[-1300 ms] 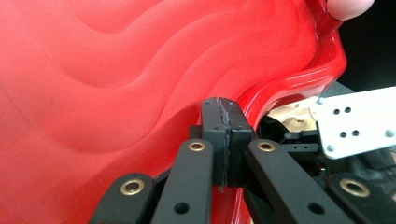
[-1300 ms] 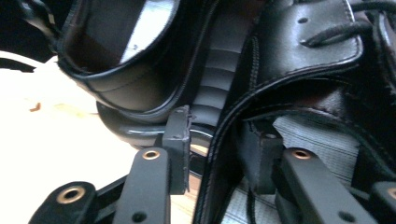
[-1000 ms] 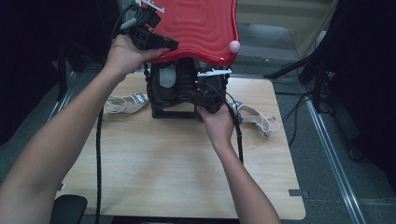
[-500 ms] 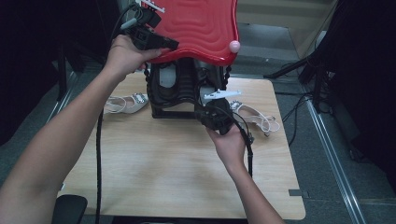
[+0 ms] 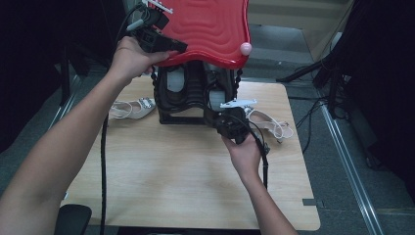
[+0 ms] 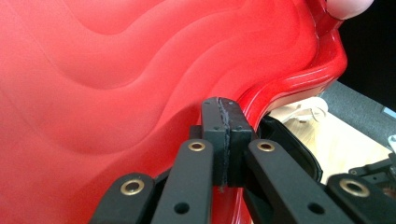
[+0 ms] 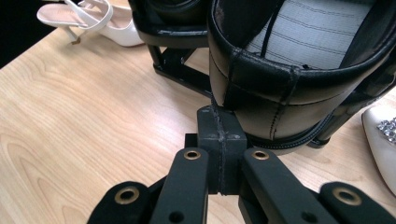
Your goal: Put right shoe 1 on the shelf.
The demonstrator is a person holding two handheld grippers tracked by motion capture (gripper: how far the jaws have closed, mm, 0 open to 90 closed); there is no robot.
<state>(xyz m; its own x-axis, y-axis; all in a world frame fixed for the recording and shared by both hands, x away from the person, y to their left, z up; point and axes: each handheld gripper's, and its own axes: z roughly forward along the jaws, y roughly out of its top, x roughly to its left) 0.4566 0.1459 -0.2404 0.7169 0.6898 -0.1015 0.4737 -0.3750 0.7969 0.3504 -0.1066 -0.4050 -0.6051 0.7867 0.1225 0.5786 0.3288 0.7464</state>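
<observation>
Your left gripper (image 5: 164, 43), at the upper left of the high view, has its jaws pressed together at the edge of the red lid (image 5: 205, 27), apparently to keep it propped open over the black case (image 5: 188, 95) at centre frame. That arm reaches up and forward. Your right gripper (image 5: 230, 128) sits low at the black shoe (image 7: 299, 79) in the case's front, jaws pressed together with nothing seen between them, wrist level. White sandals (image 5: 131, 107) lie beside the case on the table (image 5: 171, 181)
</observation>
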